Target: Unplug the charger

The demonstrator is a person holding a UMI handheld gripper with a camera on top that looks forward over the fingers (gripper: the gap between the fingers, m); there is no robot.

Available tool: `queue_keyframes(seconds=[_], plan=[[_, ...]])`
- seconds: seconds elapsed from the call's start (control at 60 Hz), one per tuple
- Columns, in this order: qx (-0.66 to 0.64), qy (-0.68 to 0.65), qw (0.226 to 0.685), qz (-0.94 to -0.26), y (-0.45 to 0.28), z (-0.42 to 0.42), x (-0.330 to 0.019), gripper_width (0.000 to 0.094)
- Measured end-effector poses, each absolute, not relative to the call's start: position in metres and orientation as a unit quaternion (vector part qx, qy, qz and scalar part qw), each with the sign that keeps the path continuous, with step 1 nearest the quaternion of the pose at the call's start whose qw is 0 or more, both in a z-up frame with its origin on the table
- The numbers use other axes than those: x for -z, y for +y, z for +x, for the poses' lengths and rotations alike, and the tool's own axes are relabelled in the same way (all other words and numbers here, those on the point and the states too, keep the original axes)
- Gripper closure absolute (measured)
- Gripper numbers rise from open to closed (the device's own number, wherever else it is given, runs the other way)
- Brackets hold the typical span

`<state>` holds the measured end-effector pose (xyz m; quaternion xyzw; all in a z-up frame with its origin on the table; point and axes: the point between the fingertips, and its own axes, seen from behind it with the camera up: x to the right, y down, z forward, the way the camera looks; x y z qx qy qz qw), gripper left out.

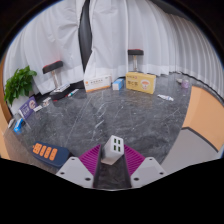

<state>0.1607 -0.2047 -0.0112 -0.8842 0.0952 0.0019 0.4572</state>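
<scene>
A small white charger block point(113, 148) sits between my gripper's point(113, 160) two pink pads, and both pads point(92, 158) press on its sides. Its top face shows two dark slots. The charger is held above the dark grey marbled table point(110, 115), apart from any socket. A dark flat strip with orange patches point(45, 151), possibly a power strip, lies on the table to the left of the fingers. No cable shows on the charger.
Beyond the fingers, at the table's far side, stand a cardboard box point(140, 82) and a white box point(97, 84). Small items point(30, 105) lie at the far left near a green plant point(18, 82). An orange chair back point(205, 115) is at the right.
</scene>
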Motion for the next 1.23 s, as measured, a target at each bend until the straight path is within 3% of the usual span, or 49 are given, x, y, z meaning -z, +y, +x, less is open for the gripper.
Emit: queue_keyframes(seconds=[0.05, 0.183, 0.417, 0.65, 0.917, 1.233], plan=[[0.01, 0.097, 0.455, -0.885, -0.204, 0.174, 0.011, 0.0458], [0.051, 0.088, 0.456, -0.884, -0.208, 0.195, -0.001, 0.0067], [0.088, 0.063, 0.481, -0.87, -0.258, 0.172, -0.068, 0.0084], [0.088, 0.076, 0.508, -0.853, -0.373, 0.101, -0.139, 0.0082], [0.104, 0.079, 0.499, -0.857, -0.507, 0.038, -0.168, 0.0081], [0.11, 0.072, 0.506, -0.852, -0.561, 0.007, -0.189, 0.0083]])
